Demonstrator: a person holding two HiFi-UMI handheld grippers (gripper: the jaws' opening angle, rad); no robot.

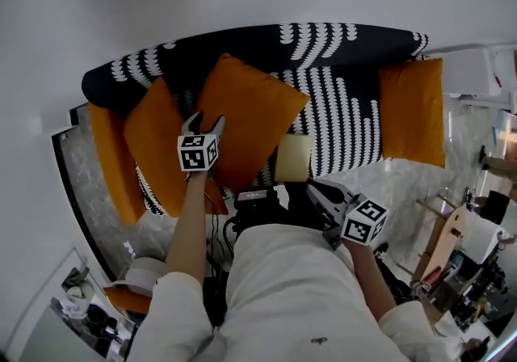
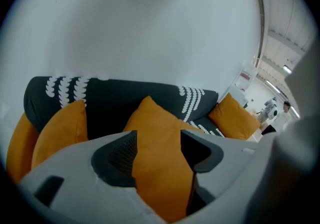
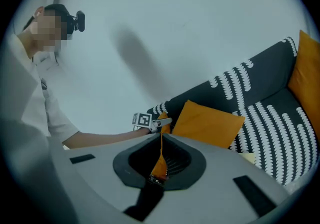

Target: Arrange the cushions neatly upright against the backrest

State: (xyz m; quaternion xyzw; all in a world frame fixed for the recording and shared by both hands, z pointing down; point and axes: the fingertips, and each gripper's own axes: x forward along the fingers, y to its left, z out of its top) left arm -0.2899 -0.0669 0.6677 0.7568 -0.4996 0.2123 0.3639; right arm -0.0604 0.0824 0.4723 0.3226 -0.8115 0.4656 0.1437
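Left-end cushion [image 1: 109, 162]: orange, lying along the sofa's left end. Judged safe unless the neighbouring cushion gets shoved into it.
Left cushion [image 1: 153, 146]: tilted against the backrest [image 1: 339, 45], its edge meeting the middle cushion. A tug on that cushion could drag this one over.
Left gripper [image 1: 204, 120]: claw spread wide at the middle cushion's lower left edge. Orange fabric shows between the jaws, which are not pressing on it. If it closes on cover fabric alone, the pinch may slip as the cushion is turned.
Middle cushion [image 1: 254, 122]: leans on the backrest with one corner pointing up, not square. Rotated from one low corner, it may flop forward off the seat.
Pale-yellow object [image 1: 292, 157]: on the seat just beside the middle cushion. A sliding cushion could knock it.
Right gripper [image 1: 313, 188]: claw closed and empty, low near the seat front, well apart from the cushions. It cannot steady anything there.
Right cushion [image 1: 412, 110]: upright at the sofa's right end. No likely risk.
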